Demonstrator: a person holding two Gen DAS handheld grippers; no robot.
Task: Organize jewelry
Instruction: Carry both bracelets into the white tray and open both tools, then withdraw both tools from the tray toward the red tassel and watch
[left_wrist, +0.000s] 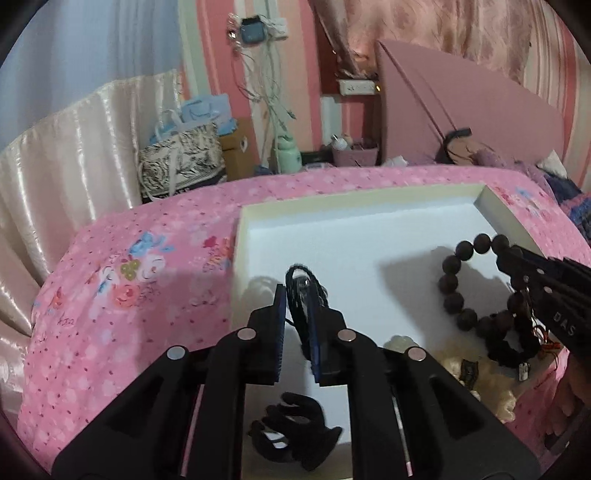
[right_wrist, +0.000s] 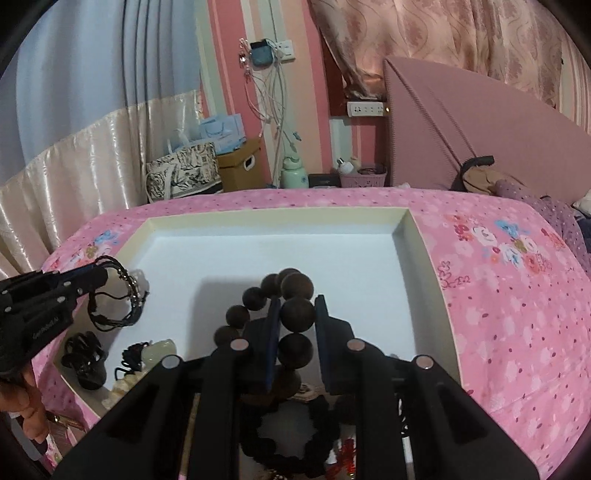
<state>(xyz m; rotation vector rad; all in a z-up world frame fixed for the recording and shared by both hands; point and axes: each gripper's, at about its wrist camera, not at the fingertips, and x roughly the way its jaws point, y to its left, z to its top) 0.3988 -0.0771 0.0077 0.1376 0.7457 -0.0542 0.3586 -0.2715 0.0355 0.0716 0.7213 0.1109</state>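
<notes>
left tool (left_wrist: 297, 295): closed on a thin black braided cord bracelet (left_wrist: 304, 291); the loop stands up between the blue pads, its lower part trailing down past the fingers, lifted off the tray floor
right tool (right_wrist: 295, 314): clamped on one bead of a dark brown round-bead wooden bracelet (right_wrist: 291, 295); beads arc up and to the left of the pads, the rest of the strand hangs below the fingers toward the camera
carrier: shallow white rectangular tray with cream rim (right_wrist: 417, 236), lying on a pink floral bedsheet (right_wrist: 498, 314); no counter here, it's a bed
below left tool: black tangled cord piece (left_wrist: 295, 424) on the tray floor, just under the fingers
between tools: pale green jade-like pendant on black cord (right_wrist: 159, 349), with a pale cream lumpy item (left_wrist: 465, 365) beside it, near tray edge; second black bead bracelet (left_wrist: 509, 347) under the right tool
key relation: bare tray floor lies ahead of both tools, toward the far rim; left tool sits at the tray's left wall, right tool nearer the middle and right side
long axis: wooden strand hangs roughly vertical through the pads; cord loop also upright
judgement: both pieces look carried, not yet laid; each hand likely sets down on its own half, forward of the clutter
risk: hanging strand may drag onto the pile below
</notes>
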